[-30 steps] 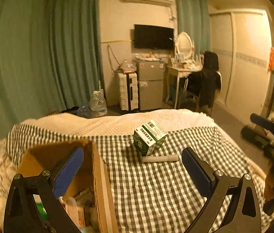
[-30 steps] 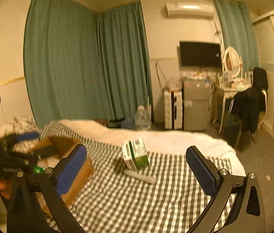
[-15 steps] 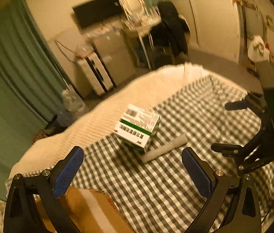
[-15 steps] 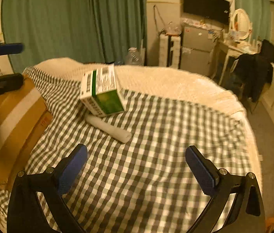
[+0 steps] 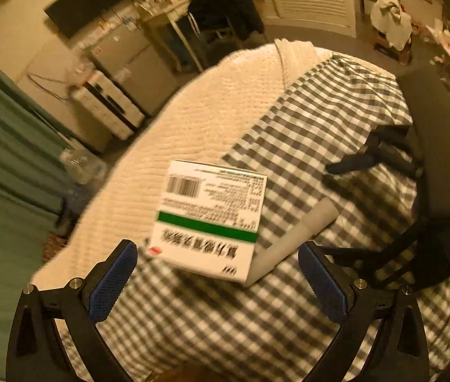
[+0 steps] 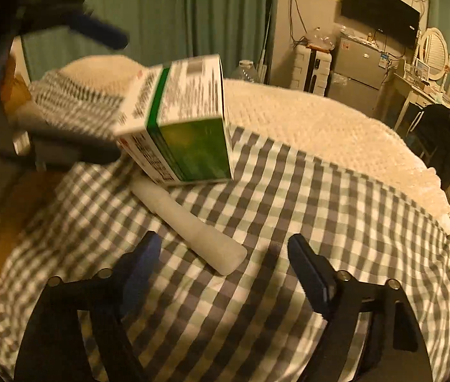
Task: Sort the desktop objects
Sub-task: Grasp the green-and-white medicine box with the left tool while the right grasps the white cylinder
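A: The green-and-white carton point(image 5: 209, 219) lies on the checked cloth point(image 5: 304, 127), one bottom edge propped on the white tube point(image 6: 193, 226), so it sits tilted. It is right ahead of the left gripper point(image 5: 215, 280), whose jaws stand wide with nothing between the pads.

B: And the right gripper point(image 6: 225, 264)?

A: It points at the near end of the tube. Its jaws have just been closing, yet the pads touch nothing; the tube end lies just ahead of the gap, not inside it.

B: What could go wrong?

A: I'd judge the carton the weak spot. Pull the tube out from under it and the carton may tip or slide. Both grippers also crowd the same small patch, so they could knock each other. The soft bedding gives under any push, which makes a clean pinch on the round tube harder.

B: The surroundings?

A: The checked cloth covers a cream quilted blanket point(image 6: 320, 121). Beyond stand teal curtains point(image 6: 161, 9), a white suitcase point(image 6: 310, 67), a small fridge point(image 6: 358, 70), a wall television point(image 6: 381, 9) and a dressing table with an oval mirror point(image 6: 435, 51). The light is dim and amber.
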